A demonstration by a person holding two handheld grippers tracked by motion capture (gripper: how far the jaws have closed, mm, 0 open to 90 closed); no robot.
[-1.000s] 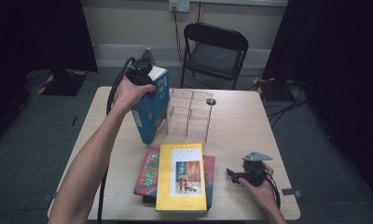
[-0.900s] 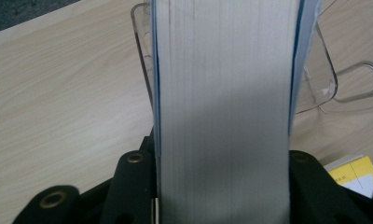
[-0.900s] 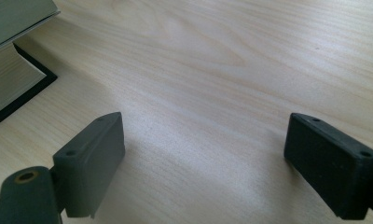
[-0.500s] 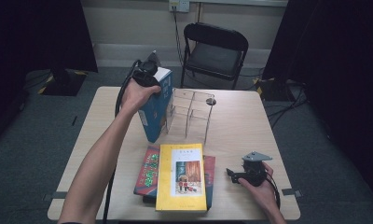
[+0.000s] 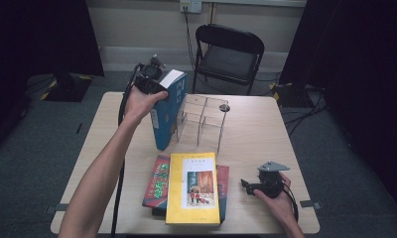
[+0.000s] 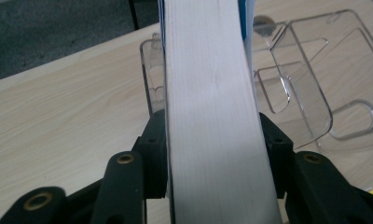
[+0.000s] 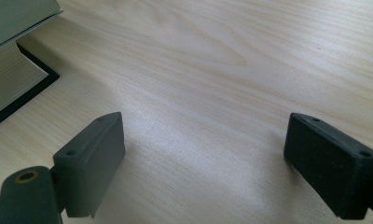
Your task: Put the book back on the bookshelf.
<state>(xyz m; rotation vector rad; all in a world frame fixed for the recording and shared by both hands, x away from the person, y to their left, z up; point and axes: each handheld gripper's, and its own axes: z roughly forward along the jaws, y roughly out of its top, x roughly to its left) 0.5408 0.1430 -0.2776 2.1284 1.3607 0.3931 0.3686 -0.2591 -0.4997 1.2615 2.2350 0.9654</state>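
1. The left gripper (image 5: 154, 84) sits at the top of the blue book (image 5: 166, 111), which stands upright on the table (image 5: 266, 129) at about eleven o'clock from the table's middle.
2. In the left gripper view the book's white page edge (image 6: 212, 116) runs up between the two black jaws; they have just been opening, and whether the pads still press on it I cannot tell.
3. The clear plastic rack (image 5: 204, 116) stands just beside the book, at its three o'clock.
4. The right gripper (image 5: 260, 186) rests on the table at five o'clock — its jaws wide apart over bare wood.
5. A yellow book (image 5: 192, 188) tops the flat stack at six o'clock.
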